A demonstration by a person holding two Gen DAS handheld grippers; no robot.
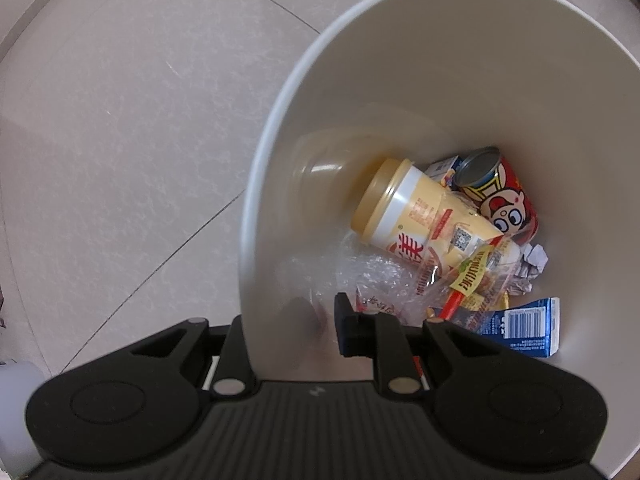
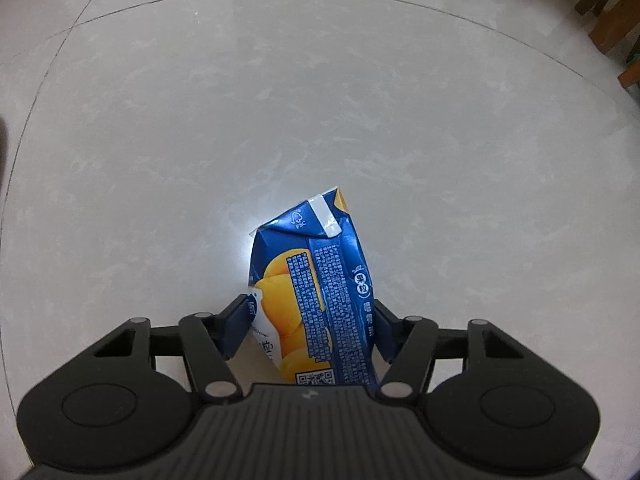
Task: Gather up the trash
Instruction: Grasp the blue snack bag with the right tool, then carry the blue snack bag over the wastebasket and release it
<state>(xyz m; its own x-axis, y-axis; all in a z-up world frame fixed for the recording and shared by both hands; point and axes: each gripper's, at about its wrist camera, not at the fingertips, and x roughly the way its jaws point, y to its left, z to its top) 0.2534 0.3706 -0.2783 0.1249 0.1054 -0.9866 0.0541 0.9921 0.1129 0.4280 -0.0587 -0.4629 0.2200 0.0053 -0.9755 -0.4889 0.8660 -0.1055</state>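
Note:
A white trash bin fills the left wrist view. My left gripper is shut on its near wall, one finger outside and one finger inside. In the bin lie a yellow cup, a red can, a blue carton, crumpled foil and clear plastic wrappers. In the right wrist view, my right gripper is shut on a dented blue juice carton with a yellow fruit print, held above the floor.
Pale tiled floor lies under both grippers. Brown wooden furniture legs stand at the far right of the right wrist view. A white object sits at the left wrist view's lower left edge.

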